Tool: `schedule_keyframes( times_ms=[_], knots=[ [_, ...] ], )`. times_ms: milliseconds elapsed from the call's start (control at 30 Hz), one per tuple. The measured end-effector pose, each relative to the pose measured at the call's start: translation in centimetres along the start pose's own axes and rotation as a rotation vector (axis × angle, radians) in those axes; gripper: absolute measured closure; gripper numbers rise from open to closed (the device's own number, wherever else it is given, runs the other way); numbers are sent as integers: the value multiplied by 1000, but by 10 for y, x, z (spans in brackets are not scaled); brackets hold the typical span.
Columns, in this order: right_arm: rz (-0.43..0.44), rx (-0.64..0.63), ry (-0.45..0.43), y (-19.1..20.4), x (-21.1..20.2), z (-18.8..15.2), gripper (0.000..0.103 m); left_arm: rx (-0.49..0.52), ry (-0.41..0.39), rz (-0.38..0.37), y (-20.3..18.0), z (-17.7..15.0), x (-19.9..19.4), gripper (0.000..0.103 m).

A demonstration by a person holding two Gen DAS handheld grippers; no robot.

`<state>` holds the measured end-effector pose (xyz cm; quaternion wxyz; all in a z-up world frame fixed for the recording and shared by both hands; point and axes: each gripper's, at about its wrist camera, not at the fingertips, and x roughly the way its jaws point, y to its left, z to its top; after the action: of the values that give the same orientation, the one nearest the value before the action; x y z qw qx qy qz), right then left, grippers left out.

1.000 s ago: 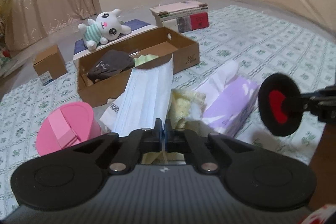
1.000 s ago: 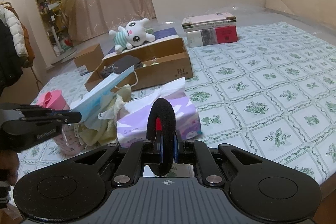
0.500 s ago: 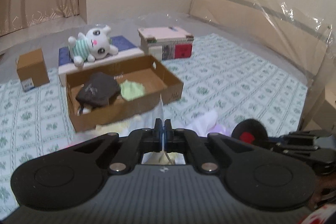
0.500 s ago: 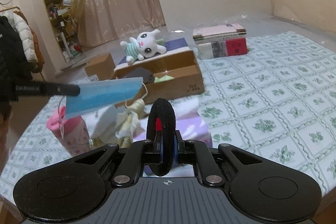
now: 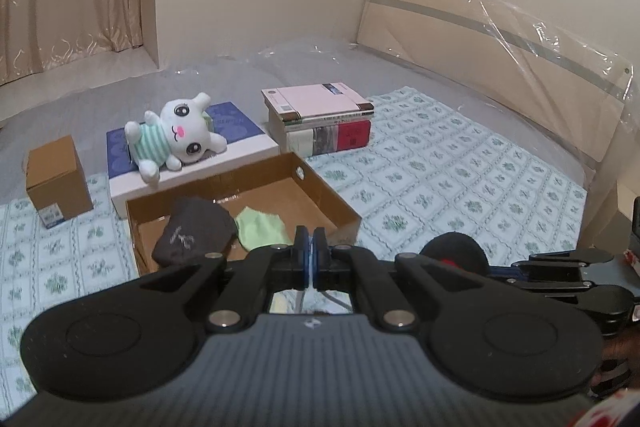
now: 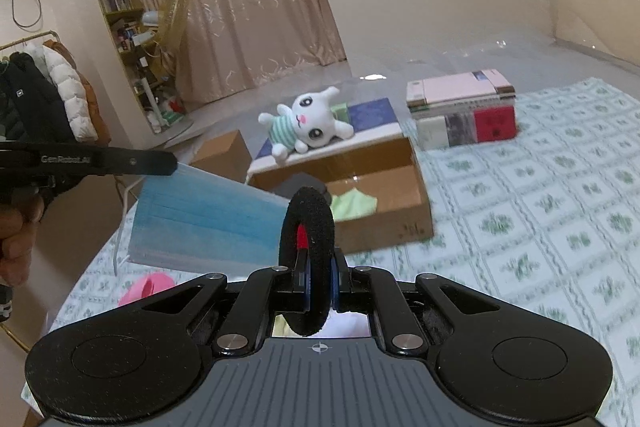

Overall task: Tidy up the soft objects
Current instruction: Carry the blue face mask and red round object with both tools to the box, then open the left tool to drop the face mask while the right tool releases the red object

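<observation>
Blue face mask (image 6: pixel 208 223), pinched in the left gripper (image 5: pixel 311 263), may slip out short of the cardboard box (image 5: pixel 340 205), while the right gripper (image 6: pixel 319 287) clamps the black puff (image 6: pixel 307 227).

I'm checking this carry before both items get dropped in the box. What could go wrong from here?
1. The left gripper pinches the blue face mask only by one edge; it hangs loose and could slip or snag on the cardboard box wall.
2. The right gripper clamps the black scrunchie upright by its rim, so it might twist free.
3. The dark hat and green cloth already fill the near end, so drops may land on the rim.
</observation>
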<state>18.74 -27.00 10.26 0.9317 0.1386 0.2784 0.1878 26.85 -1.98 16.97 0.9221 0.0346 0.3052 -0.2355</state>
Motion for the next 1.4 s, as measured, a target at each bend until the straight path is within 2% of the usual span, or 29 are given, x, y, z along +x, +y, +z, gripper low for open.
schedule_keyframes(
  times_ms=[267, 500, 633, 767, 900, 1000, 1200, 1400],
  knots=[
    [-19, -33, -8, -9, 46, 44, 94, 22, -25, 14, 15, 50, 36, 102],
    [-31, -56, -14, -19, 94, 76, 94, -16, -78, -6, 43, 79, 74, 102],
    [-41, -45, 13, -31, 131, 83, 94, -39, -23, 10, 68, 69, 122, 102],
    [-69, -50, 65, -44, 172, 81, 94, -33, 66, 78, 96, 45, 171, 102],
    [-86, -64, 100, -52, 197, 73, 94, -15, 137, 149, 121, 27, 197, 99],
    [-91, -68, 120, -54, 212, 70, 94, -15, 147, 194, 137, 19, 201, 72],
    [-74, -64, 132, -52, 231, 76, 94, -46, 129, 221, 160, 12, 186, 68],
    [-48, -37, 157, -50, 249, 76, 93, -58, 112, 222, 166, 10, 171, 67]
  ],
)
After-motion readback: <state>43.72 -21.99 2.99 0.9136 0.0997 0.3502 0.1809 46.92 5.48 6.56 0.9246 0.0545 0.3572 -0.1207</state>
